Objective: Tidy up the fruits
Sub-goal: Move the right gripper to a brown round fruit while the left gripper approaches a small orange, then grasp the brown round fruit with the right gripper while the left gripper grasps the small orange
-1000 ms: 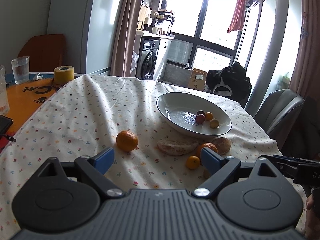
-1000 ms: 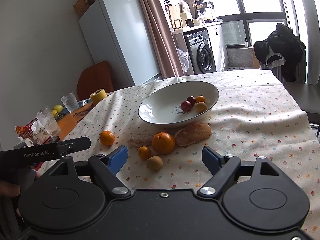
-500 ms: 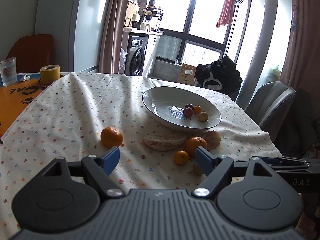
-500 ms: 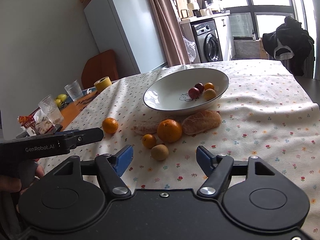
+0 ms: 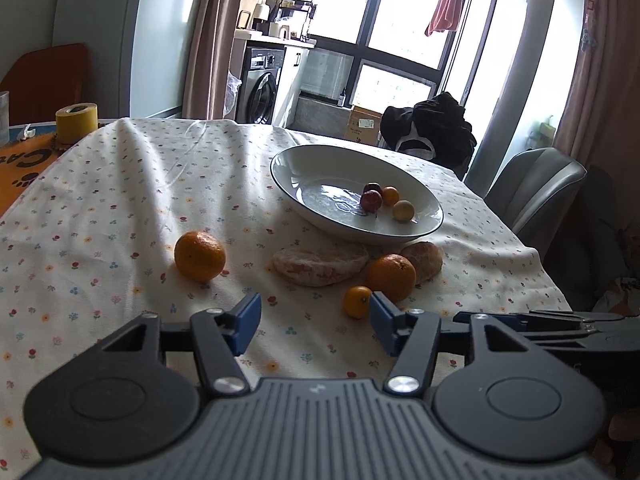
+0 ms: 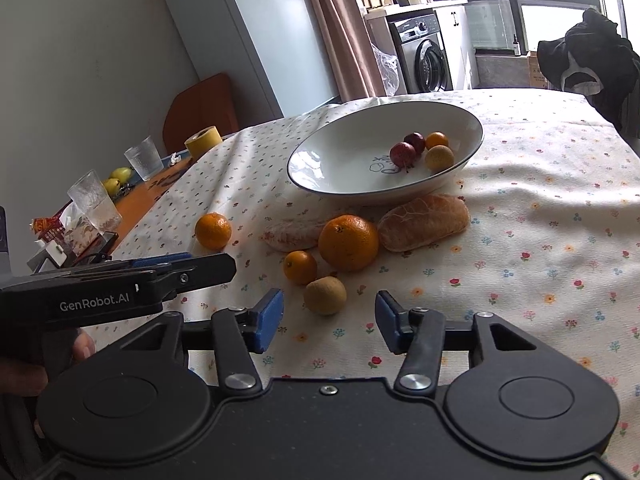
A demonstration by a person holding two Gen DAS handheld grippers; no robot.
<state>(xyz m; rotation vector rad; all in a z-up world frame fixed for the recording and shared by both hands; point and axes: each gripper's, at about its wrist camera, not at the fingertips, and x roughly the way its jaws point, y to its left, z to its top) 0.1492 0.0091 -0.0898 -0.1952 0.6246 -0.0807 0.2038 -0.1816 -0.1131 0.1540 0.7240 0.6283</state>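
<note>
A white bowl (image 6: 332, 184) (image 5: 296, 200) on the flowered cloth holds several small fruits (image 6: 418, 148). In front of it lie two peeled citrus pieces (image 6: 424, 222) (image 6: 290, 234), a large orange (image 6: 348, 242), a small orange (image 6: 300, 267), a brownish round fruit (image 6: 325, 295) and, apart to the left, another orange (image 6: 213, 231) (image 5: 199, 255). My right gripper (image 6: 329, 318) stands open just short of the brownish fruit. My left gripper (image 5: 314, 322) is open and empty, with the small orange (image 5: 357, 301) beside its right finger. The left gripper also shows side-on in the right wrist view (image 6: 120, 280).
At the left, off the cloth, stand two glasses (image 6: 94, 202) (image 6: 144, 158), a yellow tape roll (image 6: 204, 140) (image 5: 76, 120), yellow fruit (image 6: 116, 178) and small packets. A grey chair (image 5: 536, 188) with dark clothing (image 5: 428, 128) stands beyond the table's far right edge.
Both grippers have moved forward toward the fruit. The right one has closed in on the brownish fruit. Both sets of jaws stay open, a little narrower than before.
</note>
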